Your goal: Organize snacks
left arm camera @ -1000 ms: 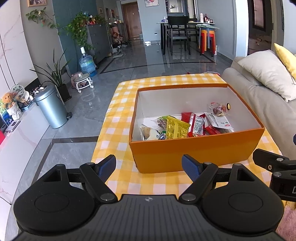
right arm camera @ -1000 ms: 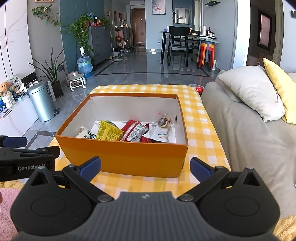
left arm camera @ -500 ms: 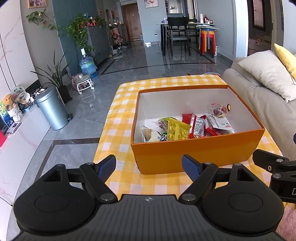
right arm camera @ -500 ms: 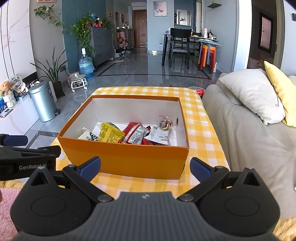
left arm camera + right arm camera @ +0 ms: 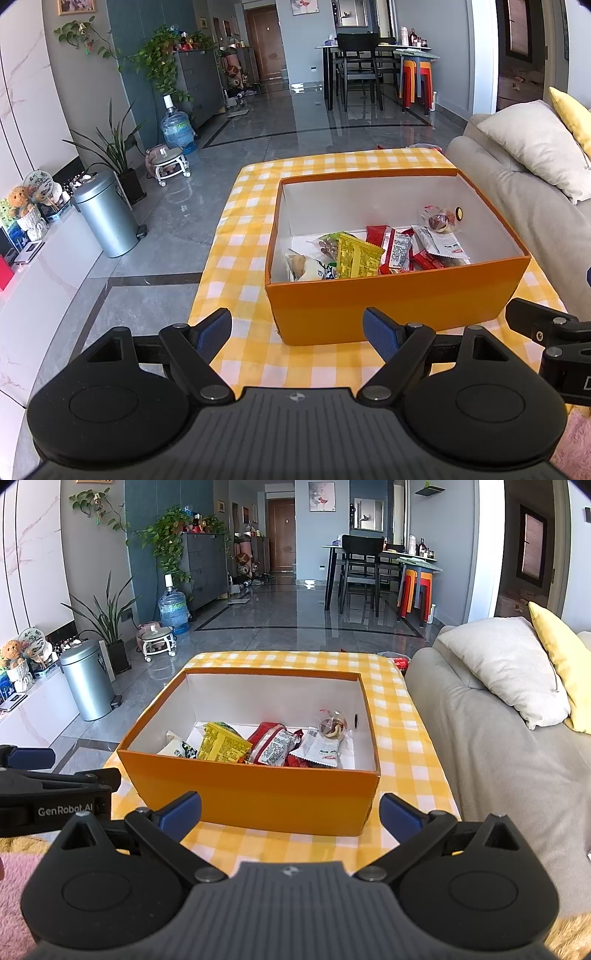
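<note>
Both held back at the near edge of the table [image 5: 243, 236], left gripper [image 5: 297, 334] and right gripper [image 5: 290, 812] with jaws wide apart and empty. Snacks [image 5: 258, 744] piled in the orange box [image 5: 255, 794] just beyond. Probably between picks; next, reach in over the near wall.

Bright daylight fills both sharp views, glaring off the glossy floor [image 5: 332, 147], with fisheye bending and dark corners.

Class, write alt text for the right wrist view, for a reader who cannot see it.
An open orange box holding snack packets sits on a yellow checked tablecloth. The right gripper, open and empty, hovers before it, beside a grey sofa.
</note>
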A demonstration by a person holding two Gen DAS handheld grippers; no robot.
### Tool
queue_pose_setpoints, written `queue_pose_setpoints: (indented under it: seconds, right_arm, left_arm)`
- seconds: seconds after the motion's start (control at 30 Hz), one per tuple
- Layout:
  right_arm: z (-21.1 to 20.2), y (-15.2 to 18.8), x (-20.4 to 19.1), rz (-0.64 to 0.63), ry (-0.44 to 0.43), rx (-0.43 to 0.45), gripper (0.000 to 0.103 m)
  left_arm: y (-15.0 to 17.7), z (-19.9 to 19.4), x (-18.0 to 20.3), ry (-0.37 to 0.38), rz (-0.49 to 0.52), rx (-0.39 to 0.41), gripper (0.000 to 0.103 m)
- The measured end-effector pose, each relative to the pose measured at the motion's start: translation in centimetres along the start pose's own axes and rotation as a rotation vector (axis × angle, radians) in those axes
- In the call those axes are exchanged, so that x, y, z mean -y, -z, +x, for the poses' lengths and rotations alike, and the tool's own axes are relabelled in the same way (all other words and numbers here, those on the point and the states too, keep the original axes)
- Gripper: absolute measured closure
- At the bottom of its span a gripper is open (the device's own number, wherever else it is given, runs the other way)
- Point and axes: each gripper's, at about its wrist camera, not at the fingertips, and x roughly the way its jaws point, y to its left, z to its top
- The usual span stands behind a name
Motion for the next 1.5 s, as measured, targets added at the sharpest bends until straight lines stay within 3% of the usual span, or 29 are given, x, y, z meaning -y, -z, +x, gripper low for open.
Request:
queue_pose_setpoints:
  seconds: [1.5]
  right_arm:
    - [-0.04,0.65,-0.16,0.008,-0.010,-0.014,0.004]
  left_arm:
    - [0.12,-0.35,-0.34,-0.005,0.001,-0.002,0.008]
